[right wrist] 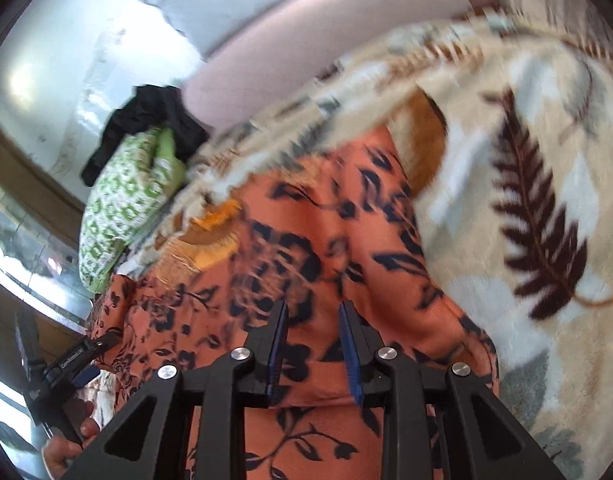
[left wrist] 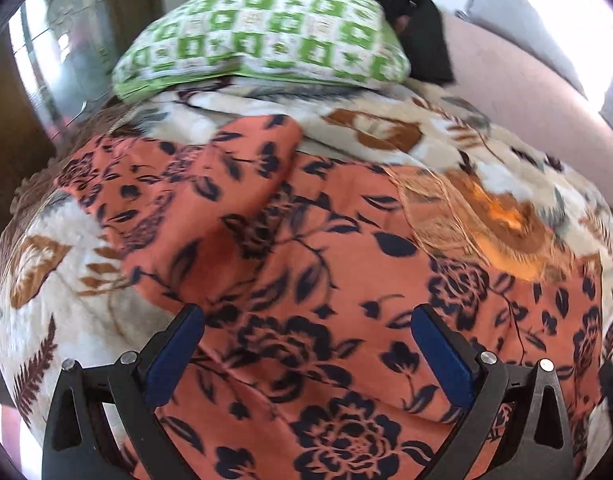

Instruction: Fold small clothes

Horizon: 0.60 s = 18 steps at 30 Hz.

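Note:
An orange garment with dark blue flowers [left wrist: 326, 240] lies rumpled on a cream leaf-print blanket [left wrist: 386, 132]. My left gripper [left wrist: 306, 316] hovers over the garment's near part. Its jaws are wide open, with nothing between the blue pads [left wrist: 174, 356]. In the right wrist view the same garment [right wrist: 314, 232] runs under my right gripper [right wrist: 313, 308]. Those jaws stand a narrow gap apart. The cloth shows through the gap and I see no pinch on it. The view is blurred. A frayed orange fringe [right wrist: 210, 240] lies at the garment's far edge.
A green and white checked pillow [left wrist: 266, 32] sits on the blanket's far end, with dark clothing [left wrist: 418, 8] behind it. The blanket [right wrist: 526, 128] spreads to the right. At the lower left a person's hand [right wrist: 66, 444] holds the other tool's black body [right wrist: 62, 364]. Walls and a window ring the bed.

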Each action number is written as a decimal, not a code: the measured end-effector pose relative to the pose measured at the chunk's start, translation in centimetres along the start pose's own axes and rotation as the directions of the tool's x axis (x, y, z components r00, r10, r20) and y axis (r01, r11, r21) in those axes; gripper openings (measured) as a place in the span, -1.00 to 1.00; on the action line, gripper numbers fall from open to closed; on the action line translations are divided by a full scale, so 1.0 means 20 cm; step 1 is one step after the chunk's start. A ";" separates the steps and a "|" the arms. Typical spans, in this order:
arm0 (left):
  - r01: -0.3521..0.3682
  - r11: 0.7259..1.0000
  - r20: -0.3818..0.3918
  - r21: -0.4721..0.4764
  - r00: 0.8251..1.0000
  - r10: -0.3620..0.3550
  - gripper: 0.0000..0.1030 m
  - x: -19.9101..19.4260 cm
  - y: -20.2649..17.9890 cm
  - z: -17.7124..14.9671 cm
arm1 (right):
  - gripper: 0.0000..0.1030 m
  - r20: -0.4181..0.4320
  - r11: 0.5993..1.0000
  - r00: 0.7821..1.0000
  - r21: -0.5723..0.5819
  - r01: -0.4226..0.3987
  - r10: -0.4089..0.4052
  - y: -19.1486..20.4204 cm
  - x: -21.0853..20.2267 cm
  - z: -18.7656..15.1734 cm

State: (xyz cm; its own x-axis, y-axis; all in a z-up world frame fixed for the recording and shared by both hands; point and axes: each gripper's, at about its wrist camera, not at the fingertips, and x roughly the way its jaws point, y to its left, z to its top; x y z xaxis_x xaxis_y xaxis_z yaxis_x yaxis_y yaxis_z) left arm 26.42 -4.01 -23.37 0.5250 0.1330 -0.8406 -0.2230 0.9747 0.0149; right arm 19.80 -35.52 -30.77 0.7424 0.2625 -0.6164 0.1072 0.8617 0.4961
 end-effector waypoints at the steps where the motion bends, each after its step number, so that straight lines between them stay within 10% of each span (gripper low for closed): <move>1: -0.019 0.999 -0.017 0.029 1.000 0.020 1.00 0.04 -0.02 -0.01 | -0.45 0.022 0.999 1.000 -0.030 -0.012 0.013 0.03 -0.02 0.00; 6: -0.074 0.990 -0.084 0.120 0.993 0.085 1.00 0.14 -0.09 -0.05 | -0.42 -0.259 1.000 0.966 -0.002 -0.004 0.004 0.01 0.25 -0.08; 11: 0.076 0.997 0.017 -0.009 0.997 -0.076 1.00 -0.08 0.12 0.02 | -0.43 -0.193 0.998 0.979 0.020 -0.063 0.066 0.02 0.16 -0.04; 18: 0.086 0.942 0.065 -0.323 0.996 -0.069 1.00 -0.17 0.89 0.09 | -0.30 -0.158 0.990 0.977 0.024 -0.140 0.142 0.06 0.12 -0.06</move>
State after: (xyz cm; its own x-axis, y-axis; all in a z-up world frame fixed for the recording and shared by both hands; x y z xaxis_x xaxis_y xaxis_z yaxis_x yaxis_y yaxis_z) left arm 22.15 13.13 -19.28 0.5912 0.0769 -0.8028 -0.4303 0.8720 -0.2333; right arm 20.95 -33.32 -32.49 0.6360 0.4476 -0.6286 0.0178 0.8059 0.5918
